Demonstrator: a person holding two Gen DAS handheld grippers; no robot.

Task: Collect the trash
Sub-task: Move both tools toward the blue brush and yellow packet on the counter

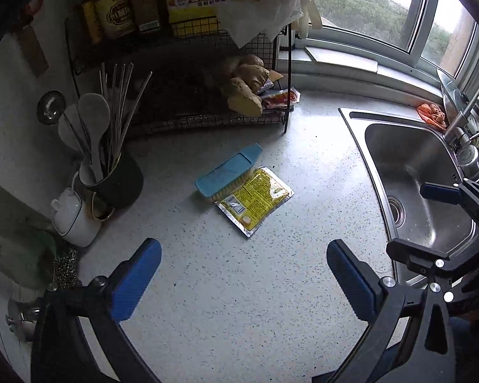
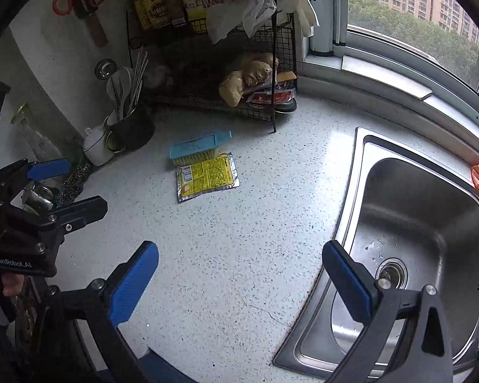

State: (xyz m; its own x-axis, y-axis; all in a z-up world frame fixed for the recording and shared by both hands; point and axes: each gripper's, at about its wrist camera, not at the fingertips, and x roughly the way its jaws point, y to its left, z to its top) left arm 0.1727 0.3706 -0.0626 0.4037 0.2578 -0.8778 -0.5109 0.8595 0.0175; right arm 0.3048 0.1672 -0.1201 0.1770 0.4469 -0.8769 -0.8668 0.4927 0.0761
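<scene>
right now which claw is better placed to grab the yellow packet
Probably left. The yellow packet lies straight ahead of the open left claw, over bare counter. The right claw, also open, sits nearer the sink, with the packet off to its left.

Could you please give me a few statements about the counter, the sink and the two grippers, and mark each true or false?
1. The yellow packet lies flat on the counter beside the blue scrubbing brush. True.
2. The left gripper is shut on the packet. False: its jaws stand wide apart and hold nothing.
3. The sink is full of dishes. False: no dishes show in its basin.
4. The right gripper is open. True.
5. Ginger sits on the lower shelf of the wire rack. True.
6. The brush stands in the utensil cup. False: it lies on the counter.
</scene>
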